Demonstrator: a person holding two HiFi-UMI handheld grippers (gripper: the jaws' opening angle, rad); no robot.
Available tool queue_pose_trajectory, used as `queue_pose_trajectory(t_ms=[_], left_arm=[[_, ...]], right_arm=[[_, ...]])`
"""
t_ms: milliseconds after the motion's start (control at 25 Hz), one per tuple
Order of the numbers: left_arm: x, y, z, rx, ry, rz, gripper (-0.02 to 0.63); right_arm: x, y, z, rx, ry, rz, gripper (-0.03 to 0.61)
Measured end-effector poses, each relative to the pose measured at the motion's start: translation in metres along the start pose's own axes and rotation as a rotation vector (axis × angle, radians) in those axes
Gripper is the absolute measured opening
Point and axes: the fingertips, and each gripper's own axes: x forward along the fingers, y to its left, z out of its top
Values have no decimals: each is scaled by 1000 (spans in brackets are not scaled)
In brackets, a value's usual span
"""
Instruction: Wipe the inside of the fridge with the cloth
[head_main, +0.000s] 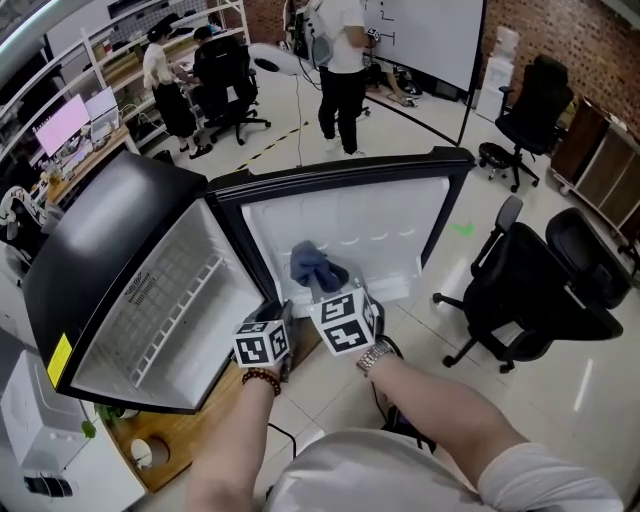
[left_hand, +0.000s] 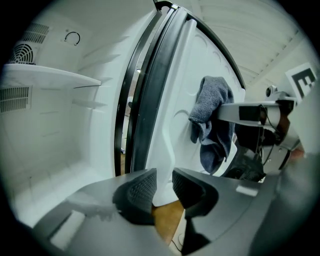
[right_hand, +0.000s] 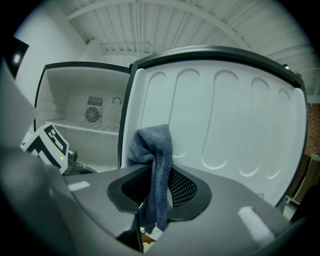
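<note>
Right gripper (right_hand: 157, 189) pinching cloth (right_hand: 152, 145): bunch at 12 o'clock of the pads, tail hanging at 6. Left gripper (left_hand: 164, 187) jaws narrowly apart, fridge door (left_hand: 172, 100) edge in the gap, contact unclear.

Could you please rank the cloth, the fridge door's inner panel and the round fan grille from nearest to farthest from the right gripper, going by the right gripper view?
1. The cloth: held in the right gripper, hanging between its jaws.
2. The door's inner panel: just beyond the cloth, centre and right.
3. The round fan grille: at the back of the fridge, far left.
</note>
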Motion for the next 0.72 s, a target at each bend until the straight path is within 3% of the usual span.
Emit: queue_pose_trajectory(t_ms=[720], left_arm=[[1,1,0,-6,-6,13,101]], right_arm=[[-38,-97,-30,64,32,-170,91]])
